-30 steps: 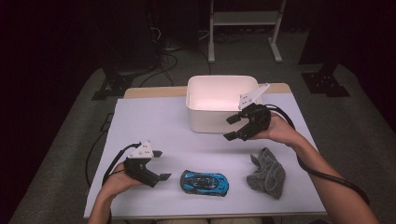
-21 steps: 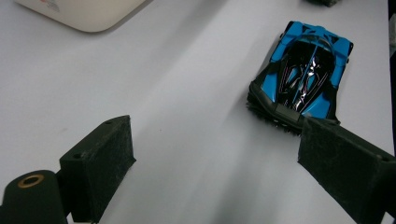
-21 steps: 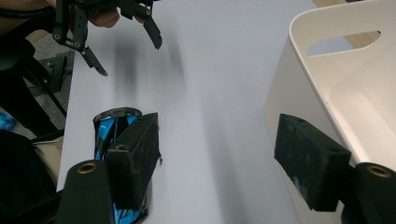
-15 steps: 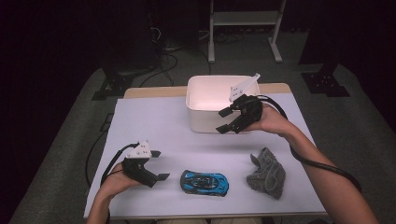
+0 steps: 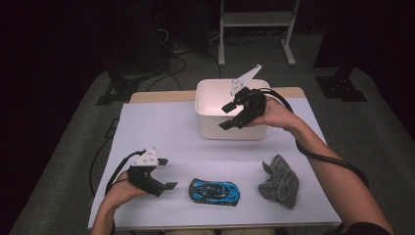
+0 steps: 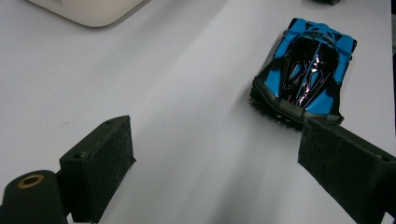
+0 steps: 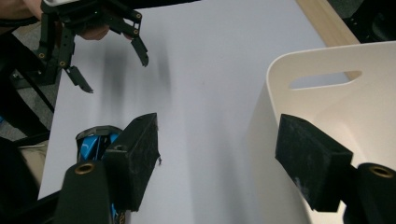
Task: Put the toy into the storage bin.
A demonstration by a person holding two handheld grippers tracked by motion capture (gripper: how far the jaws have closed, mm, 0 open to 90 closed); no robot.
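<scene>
One desk (image 5: 161, 127), covered with a white sheet. One white tub (image 5: 210, 105) stands on it at the far middle; all places below are taken from this tub.

One grey cloth (image 5: 280, 182), crumpled, lies nearer the person than the tub and off to its right, well apart from it.

One blue toy car (image 5: 214, 191) lies on the near side of the tub, well apart from it and about in line with it, with the cloth further right.

Two tools, one per hand.

Right tool (image 5: 234, 114): held above the tub's near right part, clear of the desk. Wrist bent, jaws pointing left and down across the tub's front wall. Jaws wide apart, nothing between them.

Left tool (image 5: 166, 173): near and to the left of the tub, low over the desk, just left of the car. Jaws point right toward the car, spread wide and empty; pads (image 6: 100, 163) do not touch the car.
</scene>
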